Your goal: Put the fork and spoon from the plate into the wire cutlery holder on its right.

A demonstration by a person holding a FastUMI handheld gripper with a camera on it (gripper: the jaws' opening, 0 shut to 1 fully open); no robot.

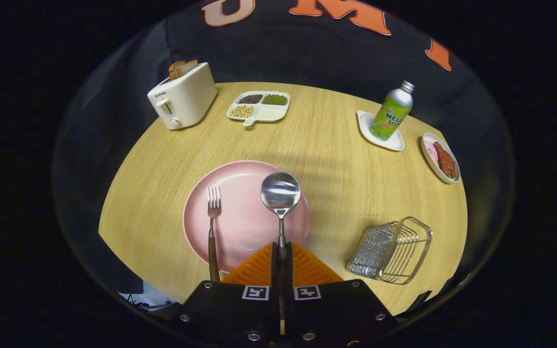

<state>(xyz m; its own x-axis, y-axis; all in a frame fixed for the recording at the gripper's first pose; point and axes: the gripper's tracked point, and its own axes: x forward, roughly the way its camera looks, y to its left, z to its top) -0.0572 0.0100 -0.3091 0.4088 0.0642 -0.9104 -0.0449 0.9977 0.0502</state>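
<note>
My gripper (282,252) is shut on the spoon's dark handle, and the spoon (280,194) sticks straight out ahead of the fingers with its shiny bowl over the pink plate (244,222). The fork (212,227) lies on the plate's left part, tines pointing away, its dark handle reaching over the near rim beside the left finger. The wire cutlery holder (390,250) stands on the wooden table to the right of the plate and of the fingers, its open top facing up.
A cream toaster (183,95) with bread stands at the table's far left. A divided white dish (259,107) of beans sits beside it. A green bottle (394,112) stands on a white coaster at the far right, near a small dish (441,158) of food.
</note>
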